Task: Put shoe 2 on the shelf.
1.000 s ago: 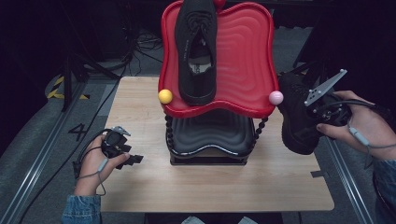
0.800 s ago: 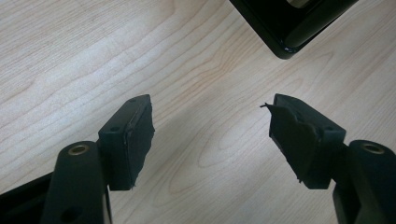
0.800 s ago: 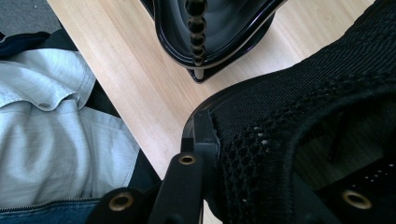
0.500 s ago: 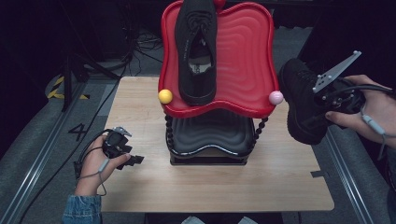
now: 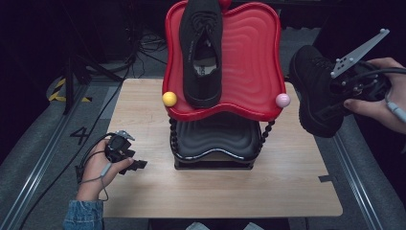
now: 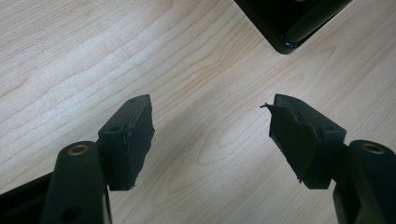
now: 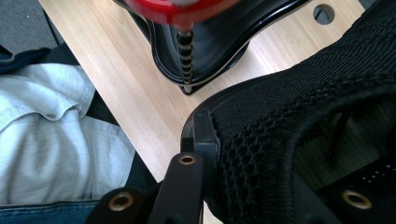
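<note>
A black shoe [image 5: 202, 48] lies on the upper red tray [image 5: 249, 62] of a two-tier stand. Off the table's right edge a second black shoe [image 5: 313, 91] hangs in the air, with my right gripper [image 5: 352, 86] shut on its collar. In the right gripper view the black mesh shoe [image 7: 299, 116] sits between the jaws, one pad [image 7: 205, 135] pressing on its outer side. My left gripper [image 5: 129, 160] rests low over the wooden table [image 5: 143, 124] at the front left, open and holding nothing. In the left gripper view its pads [image 6: 135, 135] stand wide apart over bare wood.
The stand has a black lower tray [image 5: 213, 139] with beaded posts, plus a yellow ball [image 5: 169, 98] and a pink ball [image 5: 282, 100] at the red tray's front corners. The stand's black corner [image 6: 294, 18] lies ahead of my left gripper. Metal rails flank the table.
My right gripper has risen with the black shoe, from beside the lower tray to about the red tray's height. The left gripper has stayed where it was.
</note>
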The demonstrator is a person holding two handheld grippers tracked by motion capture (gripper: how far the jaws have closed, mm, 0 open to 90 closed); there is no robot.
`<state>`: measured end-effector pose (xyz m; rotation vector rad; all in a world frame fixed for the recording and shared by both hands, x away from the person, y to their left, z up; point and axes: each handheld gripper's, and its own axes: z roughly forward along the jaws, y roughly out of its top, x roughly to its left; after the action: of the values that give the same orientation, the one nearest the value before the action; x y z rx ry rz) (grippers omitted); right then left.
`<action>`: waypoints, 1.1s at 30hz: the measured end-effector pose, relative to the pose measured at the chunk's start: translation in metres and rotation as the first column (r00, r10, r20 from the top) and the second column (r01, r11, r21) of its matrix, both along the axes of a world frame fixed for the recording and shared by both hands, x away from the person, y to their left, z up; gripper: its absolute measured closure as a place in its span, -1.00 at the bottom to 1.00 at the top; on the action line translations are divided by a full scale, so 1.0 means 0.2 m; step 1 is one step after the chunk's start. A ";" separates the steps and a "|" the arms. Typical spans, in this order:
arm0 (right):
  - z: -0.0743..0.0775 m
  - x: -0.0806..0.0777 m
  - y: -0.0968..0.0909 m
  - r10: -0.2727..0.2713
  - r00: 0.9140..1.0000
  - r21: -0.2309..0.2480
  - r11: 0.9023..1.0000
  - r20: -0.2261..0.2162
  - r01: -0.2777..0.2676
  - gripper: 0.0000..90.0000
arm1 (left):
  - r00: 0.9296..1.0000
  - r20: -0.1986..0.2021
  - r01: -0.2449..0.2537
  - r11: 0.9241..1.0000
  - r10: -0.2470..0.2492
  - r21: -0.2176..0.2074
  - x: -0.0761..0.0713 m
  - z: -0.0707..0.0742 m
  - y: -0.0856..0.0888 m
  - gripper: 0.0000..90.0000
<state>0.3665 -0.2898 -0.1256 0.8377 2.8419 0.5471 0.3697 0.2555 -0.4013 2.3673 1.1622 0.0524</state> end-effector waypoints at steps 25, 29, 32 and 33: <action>0.41 -0.03 0.16 0.026 0.992 0.010 1.000 0.121 -0.028 0.92 | 1.000 0.010 0.014 1.000 -0.014 0.017 -0.02 0.05 -0.01 -0.32; 0.44 -0.04 0.20 0.037 0.990 0.000 0.999 0.137 -0.037 0.92 | 1.000 0.000 0.008 1.000 -0.008 0.009 -0.02 0.05 0.00 -0.32; 0.47 -0.04 0.24 0.049 0.987 -0.005 0.999 0.152 -0.049 0.92 | 1.000 0.000 0.013 1.000 -0.013 0.002 -0.02 0.05 0.00 -0.33; 0.48 -0.04 0.25 0.054 0.986 -0.004 0.999 0.156 -0.054 0.92 | 1.000 0.005 0.015 1.000 -0.015 0.005 -0.01 0.05 0.00 -0.33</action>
<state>0.3576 -0.2390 -0.0306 0.6873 2.7285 0.5925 0.3668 0.2551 -0.3915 2.3782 1.1424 0.0563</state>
